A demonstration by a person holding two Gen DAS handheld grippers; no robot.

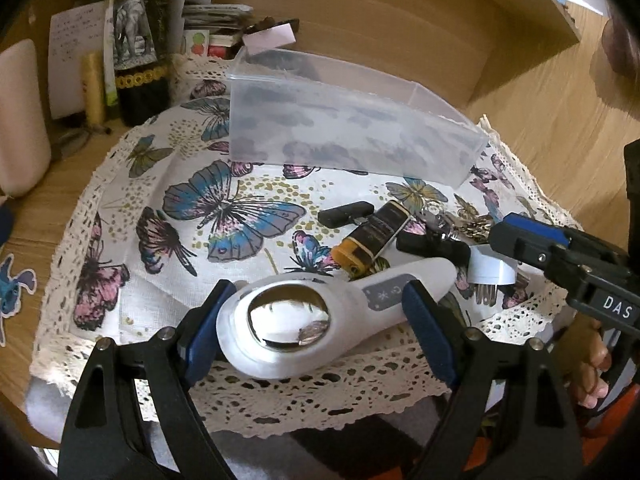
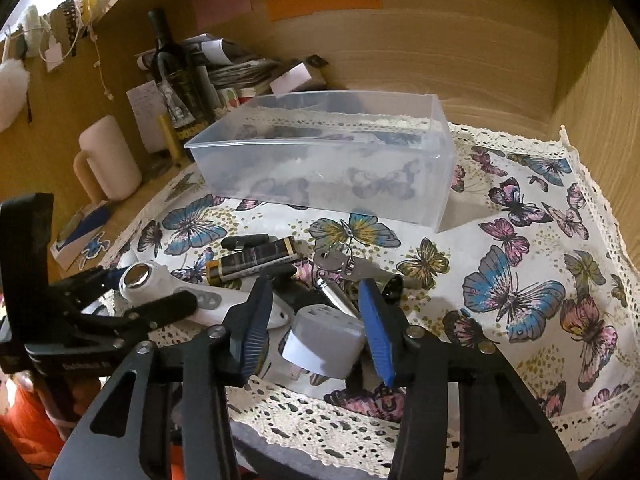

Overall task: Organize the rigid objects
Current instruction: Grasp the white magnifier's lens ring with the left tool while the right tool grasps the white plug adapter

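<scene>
The left gripper's fingers (image 1: 208, 320) are standing wide, straddling the white handheld device (image 1: 320, 320) at lower centre without visibly pressing it. The right gripper's fingers (image 2: 256, 320) are bracketing the white plug adapter (image 2: 324, 340), contact unclear. Risk: the device's rounded head slipping during closure. Its long axis is running lower left to upper right, handle pointing right. The clear bin (image 2: 320, 168) is sitting behind.

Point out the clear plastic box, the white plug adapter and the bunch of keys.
clear plastic box (image 2: 320, 168): right wrist view, on its front wall.
white plug adapter (image 2: 324, 340): right wrist view, on its grey-white body.
bunch of keys (image 2: 340, 262): right wrist view, on a silver key.
</scene>
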